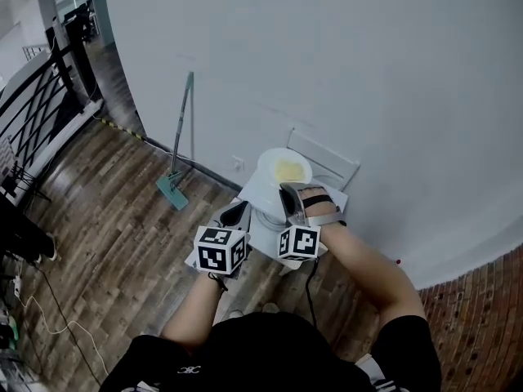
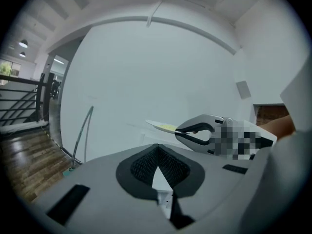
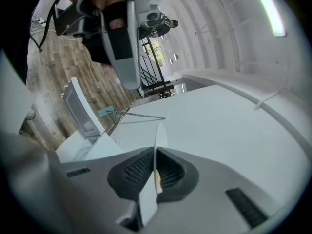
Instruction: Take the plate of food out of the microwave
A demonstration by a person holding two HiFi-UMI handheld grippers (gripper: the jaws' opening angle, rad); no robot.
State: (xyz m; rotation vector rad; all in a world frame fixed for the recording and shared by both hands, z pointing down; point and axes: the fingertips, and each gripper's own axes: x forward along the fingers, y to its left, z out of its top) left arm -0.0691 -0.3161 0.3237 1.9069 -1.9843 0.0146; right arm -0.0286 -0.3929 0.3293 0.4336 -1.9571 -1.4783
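Against a curved white wall (image 1: 327, 55) that fills the upper right of the head view, a person stands on a dark wood-plank floor (image 1: 106, 211) running down the left side. At frame centre sits a white microwave (image 1: 255, 193), its door (image 1: 325, 158) swung open toward the wall. A long-handled mop (image 1: 181, 137) leans on the wall at upper left of centre, its teal head on the floor.

Just above the microwave in the picture, a white plate (image 1: 274, 163) is held out of the oven, gripped by its near rim. The right tool (image 1: 288, 196) is clamped on that rim; in the right gripper view the plate runs edge-on between the two black pads. In the left gripper view the plate hangs level in front of the wall, right of centre.

The left tool (image 1: 237, 213) sits lower left of the plate, beside the microwave, its jaws drawn together at the tips with nothing between them.

A small pale yellow helping of food (image 1: 288, 170) lies at the middle of the plate.
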